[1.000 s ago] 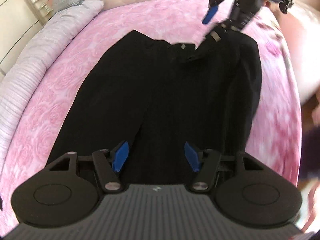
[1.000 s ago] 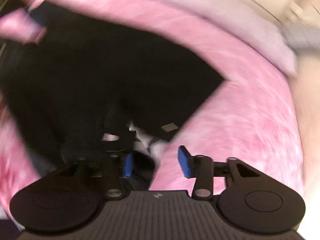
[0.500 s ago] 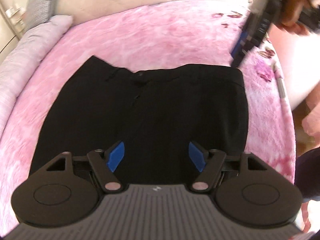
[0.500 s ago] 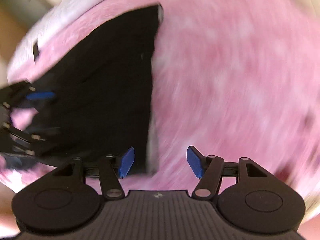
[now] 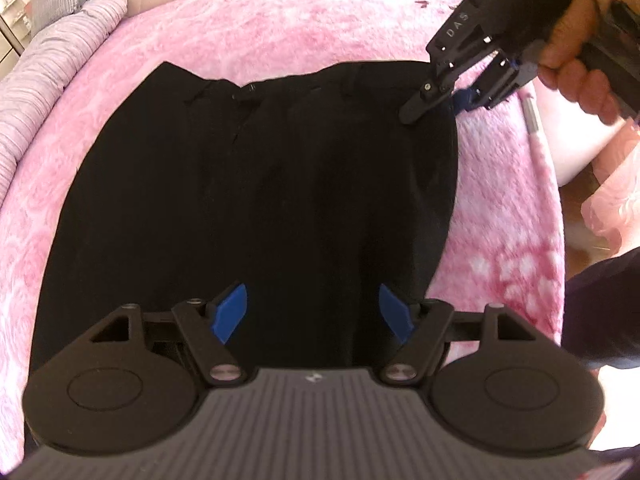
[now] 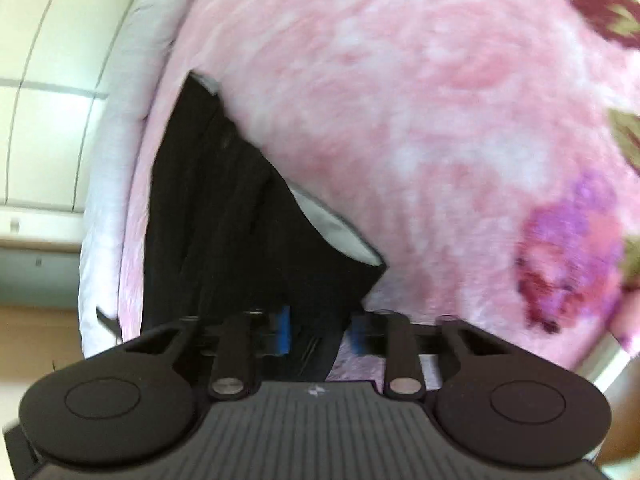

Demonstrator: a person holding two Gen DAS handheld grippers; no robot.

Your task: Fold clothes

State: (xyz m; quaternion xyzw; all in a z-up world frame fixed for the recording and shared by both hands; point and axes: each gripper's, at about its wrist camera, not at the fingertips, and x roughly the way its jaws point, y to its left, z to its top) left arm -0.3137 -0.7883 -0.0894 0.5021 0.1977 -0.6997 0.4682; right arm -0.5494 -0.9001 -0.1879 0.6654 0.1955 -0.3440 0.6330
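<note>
The left gripper's (image 5: 312, 312) fingers (image 5: 230, 312) stand well apart over the near end of the black trousers (image 5: 256, 184), with nothing but cloth below them and no pad touching it that can be seen. The trousers lie flat on the pink bedspread (image 5: 280, 20), waistband at the far end, legs running back under the left gripper. At the far right corner of the waistband the right gripper (image 6: 320, 330) has come in from the side, held in a hand (image 5: 576, 52); its jaws are closing with the edge of the cloth between them, and in its own view the black fabric fills most of the gap, though the blur leaves it unclear whether the pads press yet. To do this pinch well, the right fingers should take both layers at the corner, a little way in from the edge, so the band does not slip out when lifted; the left should then close on the matching near edge so the fold is carried over evenly rather than dragged. The trouser hems are hidden beneath the left gripper's body. A pale lining shows at the waistband in the right view, but its extent is unclear. Beyond, a grey pillow (image 5: 48, 92) lies along the far left edge.
</note>
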